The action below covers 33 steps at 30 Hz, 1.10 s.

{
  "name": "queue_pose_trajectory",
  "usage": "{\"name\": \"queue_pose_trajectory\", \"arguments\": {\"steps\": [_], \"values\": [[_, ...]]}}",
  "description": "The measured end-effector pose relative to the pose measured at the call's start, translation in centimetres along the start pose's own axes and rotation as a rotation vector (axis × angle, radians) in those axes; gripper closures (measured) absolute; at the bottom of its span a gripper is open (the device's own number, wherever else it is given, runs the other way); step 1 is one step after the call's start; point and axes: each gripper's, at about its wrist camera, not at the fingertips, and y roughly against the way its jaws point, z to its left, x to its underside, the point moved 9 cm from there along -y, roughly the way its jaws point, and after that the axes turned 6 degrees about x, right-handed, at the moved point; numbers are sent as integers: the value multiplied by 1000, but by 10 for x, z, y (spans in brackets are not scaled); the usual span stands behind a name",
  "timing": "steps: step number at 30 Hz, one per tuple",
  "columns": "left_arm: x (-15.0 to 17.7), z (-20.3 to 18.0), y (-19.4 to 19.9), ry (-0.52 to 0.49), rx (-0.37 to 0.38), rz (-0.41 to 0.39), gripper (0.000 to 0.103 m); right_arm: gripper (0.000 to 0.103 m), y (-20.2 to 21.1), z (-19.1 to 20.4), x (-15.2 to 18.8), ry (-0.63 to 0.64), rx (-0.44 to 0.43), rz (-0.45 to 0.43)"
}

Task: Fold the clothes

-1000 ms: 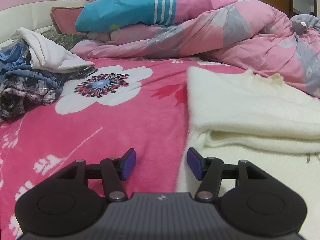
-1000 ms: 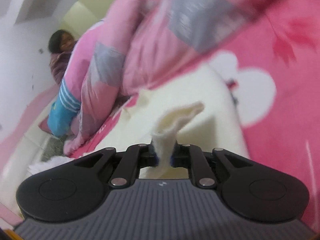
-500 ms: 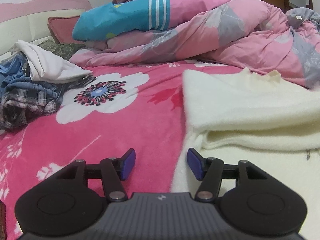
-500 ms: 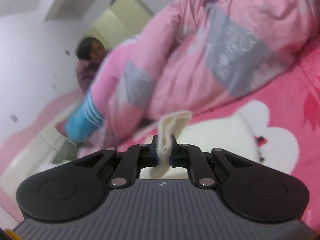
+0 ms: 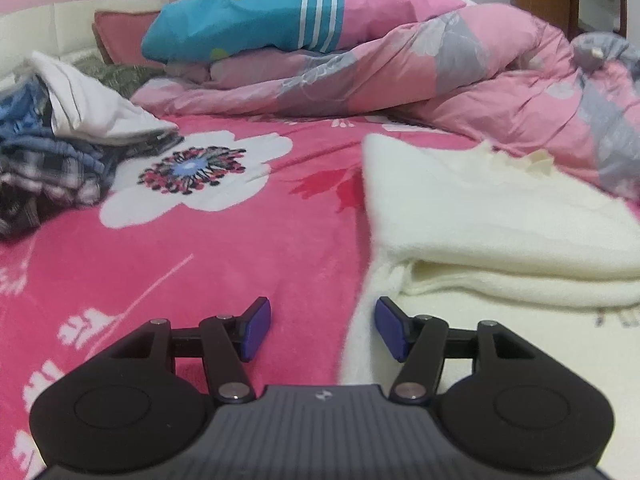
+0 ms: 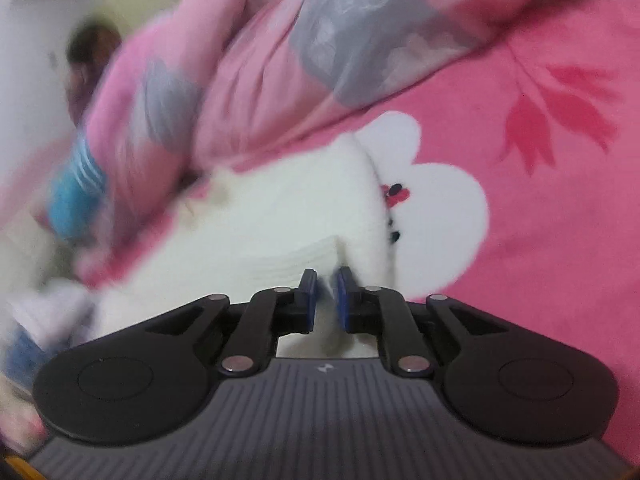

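Your left gripper [image 5: 322,330] sits low over the bed with its blue pads spread wide and nothing between them. The left pad [image 5: 256,328] is over the pink blanket [image 5: 240,256]; the right pad is over the near edge of the cream sweater [image 5: 500,232].

In the left view the sweater fills the area from 1 to 4 o'clock, lying flat on the blanket with one layer folded over another, the fold edge running across at about 3 o'clock. Its far edge lies just beside the rumpled pink-and-grey duvet [image 5: 440,60] at 12 to 2 o'clock. A blue-and-pink pillow [image 5: 260,24] lies on top of the duvet at 12 o'clock. At 9 to 10 o'clock a pile of clothes [image 5: 52,148] sits on the blanket, a white garment over blue and plaid ones, well apart from the sweater.

Your right gripper [image 6: 324,296] has its pads nearly together, with only a narrow gap. White fabric of the sweater [image 6: 280,216] shows in that gap, but the blur hides whether the pads press on it, so the grip cannot be told. In this tilted, blurred view the sweater spreads from the pads toward 10 o'clock. The duvet [image 6: 280,60] rises at 12 o'clock and the blanket [image 6: 540,220] covers 1 to 4 o'clock. A blurred person [image 6: 88,68] shows at 10 o'clock.
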Motion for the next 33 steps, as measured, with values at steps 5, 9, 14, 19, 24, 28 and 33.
{"name": "queue_pose_trajectory", "arguments": {"steps": [5, 9, 14, 19, 24, 28, 33], "values": [[-20, 8, 21, 91, 83, -87, 43, 83, 30, 32, -9, 122, 53, -59], [-48, -7, -1, 82, 71, -105, 42, 83, 37, 74, -7, 263, 40, -74], [-34, -14, -49, 56, -3, -1, 42, 85, -8, 96, 29, 440, 90, 10], [-22, -4, -49, 115, 40, -26, 37, 86, -21, 81, 40, 480, 219, 88], [-16, 7, -51, 209, 100, -38, 33, 83, -13, 182, 51, 710, 96, 28], [-15, 8, -51, 228, 122, -46, 33, 85, -42, 268, 88, 808, -166, 91], [-14, 13, -52, 269, 164, -59, 30, 87, -108, 251, 123, 849, -77, 232]]}}
